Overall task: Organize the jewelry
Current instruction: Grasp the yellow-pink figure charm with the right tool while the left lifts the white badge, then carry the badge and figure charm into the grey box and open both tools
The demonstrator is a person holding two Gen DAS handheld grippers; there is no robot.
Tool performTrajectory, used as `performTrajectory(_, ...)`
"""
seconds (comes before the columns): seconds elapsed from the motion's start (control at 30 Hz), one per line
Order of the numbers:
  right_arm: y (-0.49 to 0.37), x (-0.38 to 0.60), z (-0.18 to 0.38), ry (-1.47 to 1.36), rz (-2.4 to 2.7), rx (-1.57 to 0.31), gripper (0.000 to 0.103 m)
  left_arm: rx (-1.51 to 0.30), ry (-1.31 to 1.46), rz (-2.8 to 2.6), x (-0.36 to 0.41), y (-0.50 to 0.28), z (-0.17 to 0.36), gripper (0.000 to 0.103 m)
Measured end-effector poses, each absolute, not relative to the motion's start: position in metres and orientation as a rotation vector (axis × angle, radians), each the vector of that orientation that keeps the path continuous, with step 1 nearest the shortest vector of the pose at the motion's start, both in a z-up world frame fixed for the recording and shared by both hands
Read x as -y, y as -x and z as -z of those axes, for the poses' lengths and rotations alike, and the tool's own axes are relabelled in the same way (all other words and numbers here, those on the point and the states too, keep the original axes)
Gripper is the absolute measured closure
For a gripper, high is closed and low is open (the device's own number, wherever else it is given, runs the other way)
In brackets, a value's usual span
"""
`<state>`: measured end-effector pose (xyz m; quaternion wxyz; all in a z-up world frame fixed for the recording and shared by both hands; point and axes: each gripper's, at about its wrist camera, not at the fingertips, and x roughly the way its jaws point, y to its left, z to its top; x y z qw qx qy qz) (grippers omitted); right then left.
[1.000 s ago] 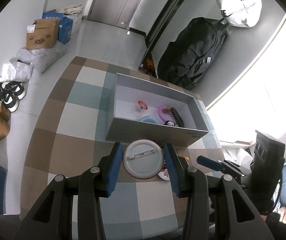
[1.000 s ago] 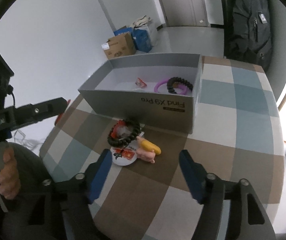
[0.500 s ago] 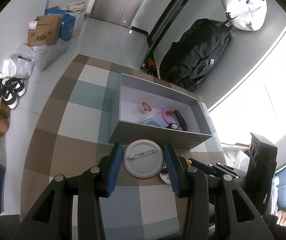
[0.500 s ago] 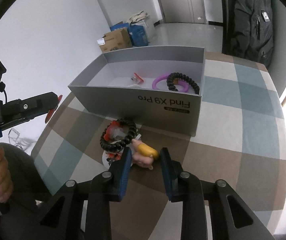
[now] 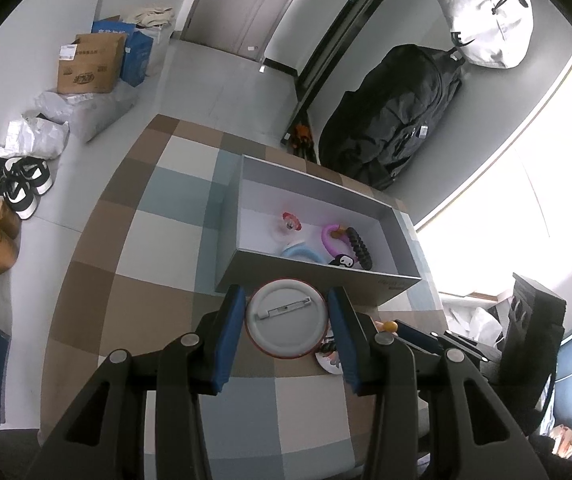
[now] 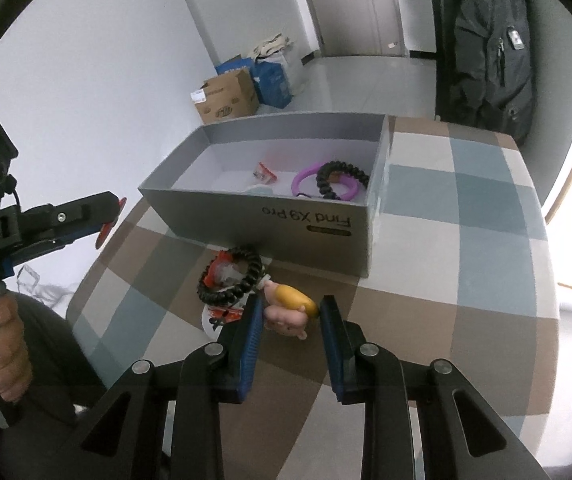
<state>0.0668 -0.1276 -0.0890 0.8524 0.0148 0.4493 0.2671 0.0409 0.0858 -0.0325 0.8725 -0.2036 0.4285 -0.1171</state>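
The round badge [image 5: 287,317] is sitting pin-side up between the left gripper's [image 5: 288,306] blue pads — pinched, hanging above the table [image 5: 157,264] just before the gray box [image 5: 400,280]. The right gripper [image 6: 290,312] is straddling a pink-and-yellow charm [image 6: 289,307] beside a black bracelet [image 6: 231,282] — whether its jaws are touching it, I cannot tell.

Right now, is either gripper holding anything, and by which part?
The left gripper holds the round pin badge by its opposite edges, pin side up. The right gripper is closed around the pink and yellow charm, gripping its sides.
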Motion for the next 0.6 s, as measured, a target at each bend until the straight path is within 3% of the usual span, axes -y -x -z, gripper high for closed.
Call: performTrajectory(0.6, -0.056, 0.148, 0.031, -0.148, -0.611, -0.775, 0.075, -0.811, 0.385, 0.186, -0.081, -0.034, 0.014, 0.066)
